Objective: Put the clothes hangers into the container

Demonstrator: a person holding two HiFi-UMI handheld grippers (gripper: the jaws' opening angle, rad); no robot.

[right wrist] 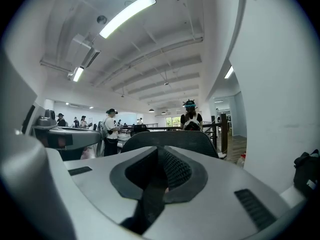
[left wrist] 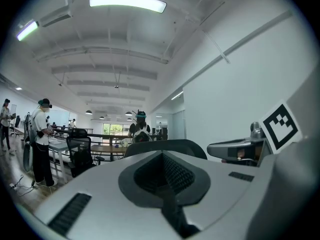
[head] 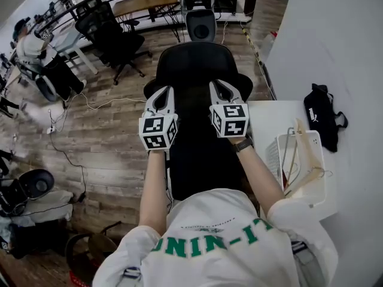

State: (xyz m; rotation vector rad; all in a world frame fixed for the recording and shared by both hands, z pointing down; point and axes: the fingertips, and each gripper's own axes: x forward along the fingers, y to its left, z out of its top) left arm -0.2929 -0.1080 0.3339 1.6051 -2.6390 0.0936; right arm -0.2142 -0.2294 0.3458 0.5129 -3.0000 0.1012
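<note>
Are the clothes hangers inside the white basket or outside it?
Inside: the hangers lie in the basket, ends poking over its rim.

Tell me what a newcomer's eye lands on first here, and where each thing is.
The left gripper and right gripper stand out first. They are held side by side in mid-air over a black office chair, both with jaws together and nothing between them. At the right, a white basket holding clothes hangers sits on a white table, with a black bag lying just past it.
</note>
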